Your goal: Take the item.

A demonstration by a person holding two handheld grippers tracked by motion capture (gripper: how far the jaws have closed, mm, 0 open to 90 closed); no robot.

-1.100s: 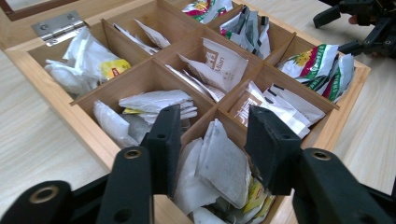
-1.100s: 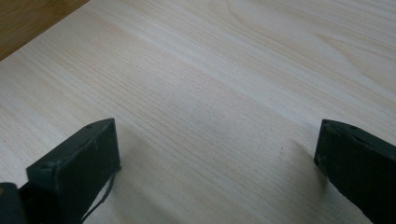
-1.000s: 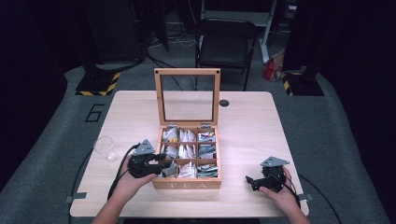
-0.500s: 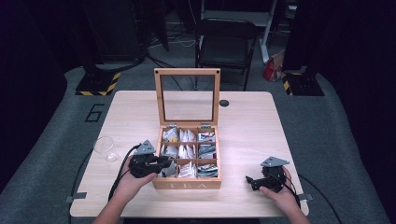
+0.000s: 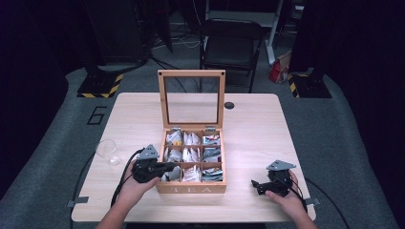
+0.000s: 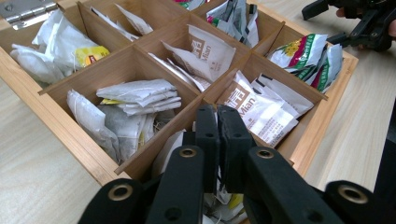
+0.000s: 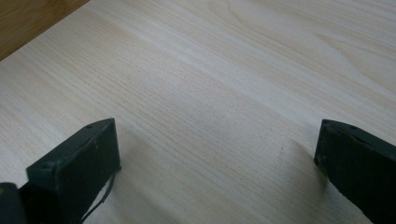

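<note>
A wooden tea box (image 5: 191, 188) stands at the table's middle with its glass lid (image 5: 191, 72) raised upright. Its compartments hold paper tea bags (image 6: 140, 93) and foil packets (image 6: 313, 56). My left gripper (image 5: 171, 166) is at the box's front-left compartment. In the left gripper view its jaws (image 6: 217, 116) are pressed together just above a white packet (image 6: 170, 149); whether they pinch anything is hidden. My right gripper (image 5: 255, 185) rests on the table to the right of the box. Its jaws stand wide apart over bare wood (image 7: 217, 149), with nothing between them.
A clear glass cup (image 5: 106, 149) sits on the table left of my left hand. A small dark round hole (image 5: 229, 105) marks the table's far side. A black chair (image 5: 230, 45) stands beyond the table. A corner of the box (image 7: 28, 18) shows in the right gripper view.
</note>
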